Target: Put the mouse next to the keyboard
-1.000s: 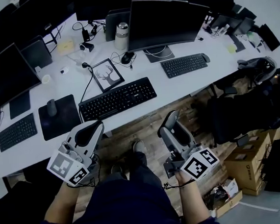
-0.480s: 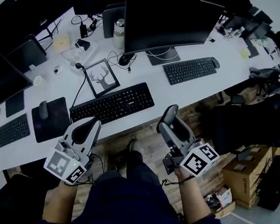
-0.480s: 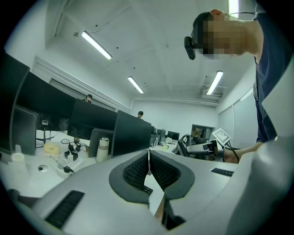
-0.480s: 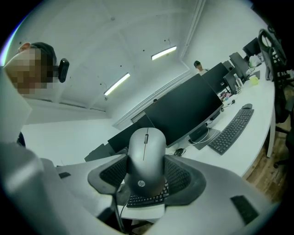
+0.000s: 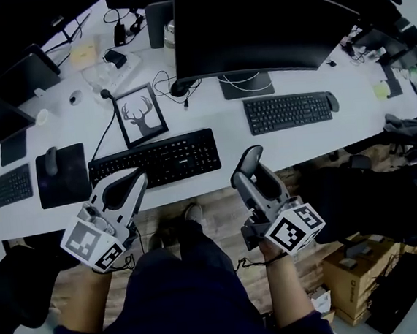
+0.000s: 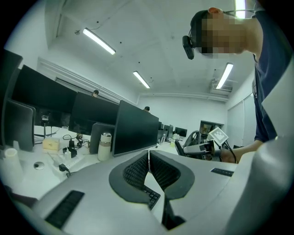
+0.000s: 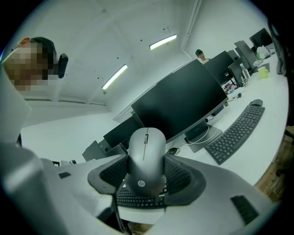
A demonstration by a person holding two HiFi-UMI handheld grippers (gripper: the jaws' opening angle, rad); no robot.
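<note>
Fingers [image 7: 109, 172] of the right gripper [image 7: 146, 176] clamp a smooth, domed grey mouse [image 7: 146, 151] between ribbed pads in the right gripper view. Left gripper view: left gripper [image 6: 149, 158] closed, empty. Head view: we judge carrying in hand; the mouse, seemingly short of the white worktop [image 5: 227, 128], next needs setting down beside the black keyboard [image 5: 155, 160].

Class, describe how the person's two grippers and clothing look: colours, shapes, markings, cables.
Both the left gripper and right gripper are light grey wedge-shaped shells with dark ribbed pads. Each carries a white cube printed with black square markers. A thin black cable loops at the right one. The person wears a dark navy short-sleeved top.
</note>
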